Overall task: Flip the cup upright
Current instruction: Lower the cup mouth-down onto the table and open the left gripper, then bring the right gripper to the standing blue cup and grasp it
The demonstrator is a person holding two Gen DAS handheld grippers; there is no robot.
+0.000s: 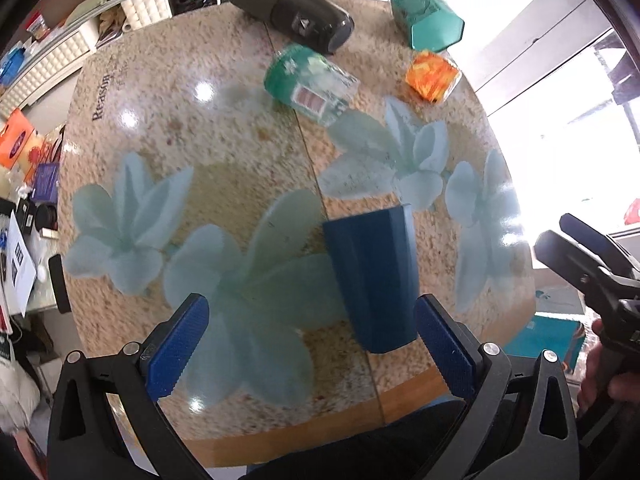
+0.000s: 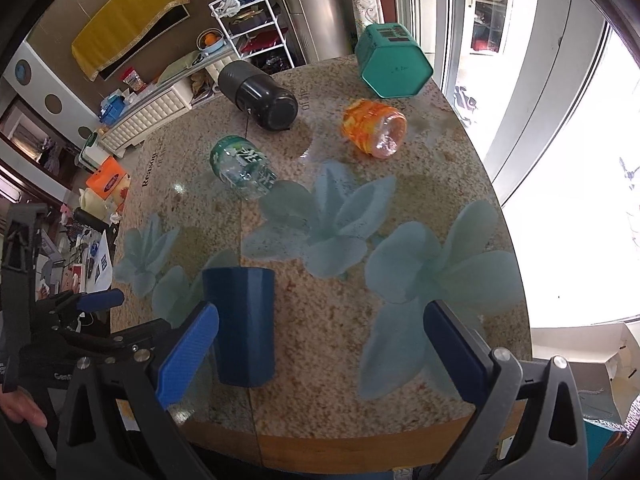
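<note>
The dark blue faceted cup [image 1: 370,280] stands on the desk [image 1: 224,136] in the lower centre of the left wrist frame, its wider end toward the far side and the narrower end nearer the camera; its surface is plain and matte, and whether the top is open or closed cannot be told. In the right wrist frame the cup [image 2: 240,322] sits lower left, partly behind that gripper's left blue pad.

The left gripper [image 1: 310,344] is spread wide, its right pad just beside the cup and its left pad well apart from it, gripping nothing. The right gripper [image 2: 320,352] is equally wide open and empty above the desk [image 2: 460,184] near its front rim.

The cup stands close to the desk's front wooden edge. Bare flower-printed surface lies to its left and right. Farther back lie a green-labelled clear bottle [image 1: 310,80], a black flask [image 1: 292,10], an orange jar [image 1: 432,76] and a teal hexagonal box [image 1: 426,18], all well apart from the cup.
</note>
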